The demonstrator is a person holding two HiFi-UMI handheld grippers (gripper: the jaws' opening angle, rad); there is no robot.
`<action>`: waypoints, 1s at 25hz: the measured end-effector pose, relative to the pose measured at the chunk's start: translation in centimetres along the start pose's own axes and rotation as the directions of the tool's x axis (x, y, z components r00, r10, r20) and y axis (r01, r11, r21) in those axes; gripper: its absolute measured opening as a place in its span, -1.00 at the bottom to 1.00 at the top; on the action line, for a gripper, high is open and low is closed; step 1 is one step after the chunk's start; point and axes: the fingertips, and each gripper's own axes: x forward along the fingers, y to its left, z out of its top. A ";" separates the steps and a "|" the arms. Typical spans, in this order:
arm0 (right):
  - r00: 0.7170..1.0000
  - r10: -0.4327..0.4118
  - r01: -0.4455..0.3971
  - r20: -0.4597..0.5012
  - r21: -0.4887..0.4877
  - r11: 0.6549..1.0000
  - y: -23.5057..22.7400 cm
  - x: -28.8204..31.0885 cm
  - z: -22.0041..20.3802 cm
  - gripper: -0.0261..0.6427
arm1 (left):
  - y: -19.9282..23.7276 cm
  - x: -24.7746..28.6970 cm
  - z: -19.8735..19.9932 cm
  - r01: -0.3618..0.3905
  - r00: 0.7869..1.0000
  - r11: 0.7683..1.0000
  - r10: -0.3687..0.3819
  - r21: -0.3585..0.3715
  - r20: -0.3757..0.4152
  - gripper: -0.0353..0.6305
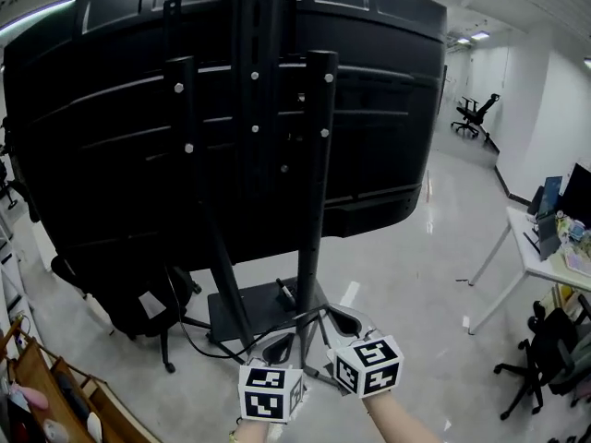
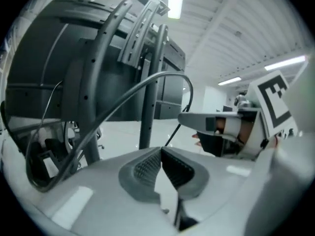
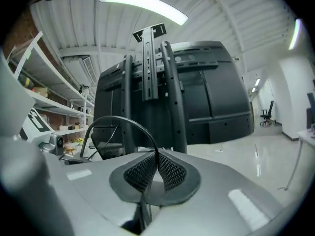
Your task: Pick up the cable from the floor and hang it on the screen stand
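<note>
The large black screen (image 1: 185,109) shows its back, mounted on a black stand (image 1: 314,201) with a flat base (image 1: 259,307) on the floor. Both grippers are low in the head view, close together in front of the base. My right gripper (image 3: 156,154) is shut on the thin black cable (image 3: 118,118), which arcs up and to the left out of its pads. My left gripper (image 2: 160,152) has its pads pressed together, and a thin run of the cable (image 2: 123,95) comes down to their tips. From its high arc the cable drops to a loop at the lower left. The right gripper (image 2: 181,117) sits just beyond.
A black office chair (image 1: 138,312) stands left of the stand's base. A white desk (image 1: 545,257) and another chair (image 1: 545,358) are at the right. Wooden shelving (image 1: 37,386) lines the near left and open shelves (image 3: 44,102) the left wall. The floor is glossy grey.
</note>
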 end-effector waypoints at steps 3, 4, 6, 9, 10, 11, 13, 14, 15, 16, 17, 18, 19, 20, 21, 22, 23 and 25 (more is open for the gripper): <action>0.998 -0.018 0.022 0.059 -0.076 0.997 -1.5 -0.8 6.3 -0.89 | -1.8 -0.2 5.3 0.036 0.999 0.999 -0.037 0.034 0.030 -0.88; 0.996 -0.024 0.031 0.081 -0.095 0.995 -1.9 -1.0 8.5 -0.89 | -2.2 -0.3 7.2 0.048 0.998 0.998 -0.050 0.036 0.037 -0.88; 0.992 -0.032 0.048 0.123 -0.137 0.989 -2.4 -1.1 13.0 -0.89 | -2.8 -0.6 11.4 0.070 0.995 0.997 -0.073 0.040 0.062 -0.88; 0.983 -0.041 0.078 0.182 -0.204 0.976 -2.8 -0.8 19.5 -0.89 | -3.0 -1.3 18.7 0.079 0.989 0.992 -0.090 0.096 0.117 -0.87; 0.978 -0.046 0.092 0.202 -0.224 0.970 -2.9 -0.7 21.7 -0.89 | -3.0 -1.5 21.3 0.076 0.986 0.989 -0.093 0.126 0.139 -0.87; 0.974 -0.052 0.107 0.221 -0.242 0.964 -3.1 -0.6 23.7 -0.89 | -3.0 -1.7 23.8 0.074 0.982 0.985 -0.099 0.155 0.160 -0.87; 0.963 -0.066 0.138 0.260 -0.269 0.953 -3.5 -0.4 27.6 -0.89 | -2.9 -2.0 28.9 0.083 0.971 0.976 -0.124 0.203 0.203 -0.88; 0.957 -0.075 0.156 0.280 -0.281 0.947 -3.8 -0.3 29.6 -0.89 | -2.9 -2.1 31.4 0.090 0.965 0.972 -0.139 0.219 0.222 -0.87; 0.950 -0.087 0.179 0.299 -0.293 0.939 -4.2 -0.1 31.4 -0.89 | -2.8 -2.0 33.7 0.095 0.959 0.969 -0.150 0.227 0.238 -0.87; 0.944 -0.102 0.202 0.315 -0.306 0.930 -4.7 0.0 33.2 -0.89 | -2.6 -1.8 35.8 0.097 0.956 0.968 -0.155 0.230 0.250 -0.87; 0.938 -0.115 0.223 0.327 -0.317 0.922 -5.2 0.3 34.8 -0.89 | -2.3 -1.6 37.6 0.093 0.954 0.969 -0.153 0.231 0.258 -0.88; 0.934 -0.125 0.238 0.335 -0.325 0.915 -5.7 0.6 36.3 -0.89 | -1.9 -1.3 39.2 0.087 0.953 0.969 -0.148 0.231 0.263 -0.87; 0.931 -0.132 0.249 0.339 -0.330 0.910 -6.2 1.0 37.7 -0.89 | -1.7 -1.0 40.7 0.085 0.952 0.969 -0.147 0.230 0.268 -0.87; 0.929 -0.138 0.259 0.344 -0.336 0.905 -6.6 1.4 39.0 -0.90 | -1.5 -0.7 42.0 0.088 0.951 0.970 -0.150 0.228 0.272 -0.87; 0.926 -0.144 0.270 0.348 -0.345 0.899 -7.0 1.8 40.2 -0.89 | -1.4 -0.4 43.2 0.089 0.949 0.970 -0.151 0.226 0.278 -0.88; 0.924 -0.149 0.280 0.353 -0.355 0.892 -7.2 2.3 41.4 -0.89 | -1.1 -0.2 44.3 0.084 0.947 0.971 -0.148 0.225 0.285 -0.87; 0.922 -0.150 0.286 0.357 -0.364 0.886 -7.4 2.7 42.4 -0.89 | -0.9 0.1 45.3 0.078 0.947 0.971 -0.143 0.226 0.288 -0.87; 0.925 -0.141 0.276 0.353 -0.368 0.888 -7.7 3.7 44.1 -0.90 | -0.7 0.4 46.6 0.079 0.952 0.966 -0.147 0.246 0.268 -0.87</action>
